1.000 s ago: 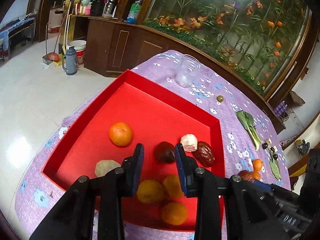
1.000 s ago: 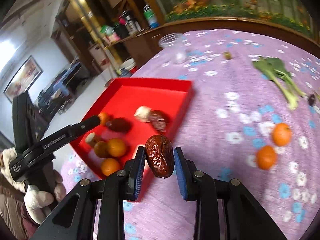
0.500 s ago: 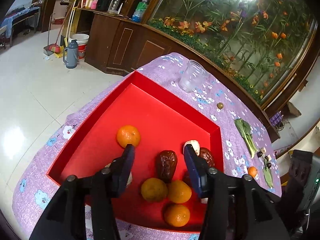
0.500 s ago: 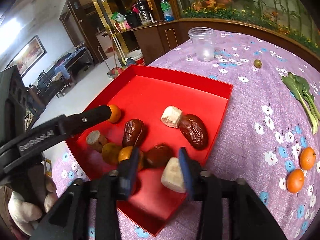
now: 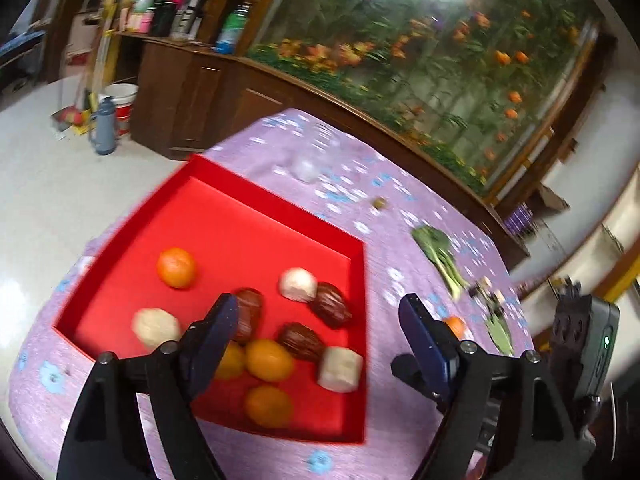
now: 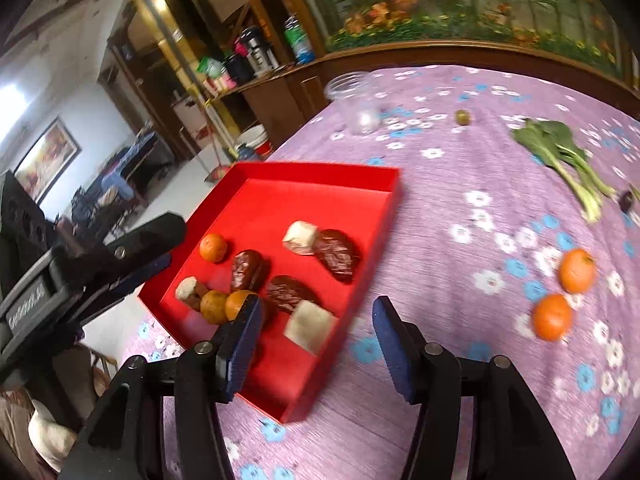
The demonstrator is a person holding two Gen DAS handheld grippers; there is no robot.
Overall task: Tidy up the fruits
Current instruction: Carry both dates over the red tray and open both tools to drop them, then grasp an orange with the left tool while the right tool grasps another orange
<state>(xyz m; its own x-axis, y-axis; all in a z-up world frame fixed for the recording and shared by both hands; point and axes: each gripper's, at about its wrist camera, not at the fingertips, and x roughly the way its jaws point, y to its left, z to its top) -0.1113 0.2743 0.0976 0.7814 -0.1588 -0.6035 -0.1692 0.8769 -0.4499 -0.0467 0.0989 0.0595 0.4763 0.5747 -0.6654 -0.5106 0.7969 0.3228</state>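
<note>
My left claw (image 5: 316, 320) is wide open and holds nothing, above the near side of the red tray (image 5: 256, 196). My right claw (image 6: 316, 320) is wide open and empty too, over the tray's near corner. Oranges, dates (image 6: 335, 254) and pale chunks lie in the tray. Only my right view shows two oranges (image 6: 552, 316) on the desk (image 6: 460, 380), well right of the tray.

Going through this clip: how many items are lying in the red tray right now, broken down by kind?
oranges: 4 (one partly hidden behind a gripper finger)
dates: 3
pale chunks: 3
Total in the red tray: 10
</note>
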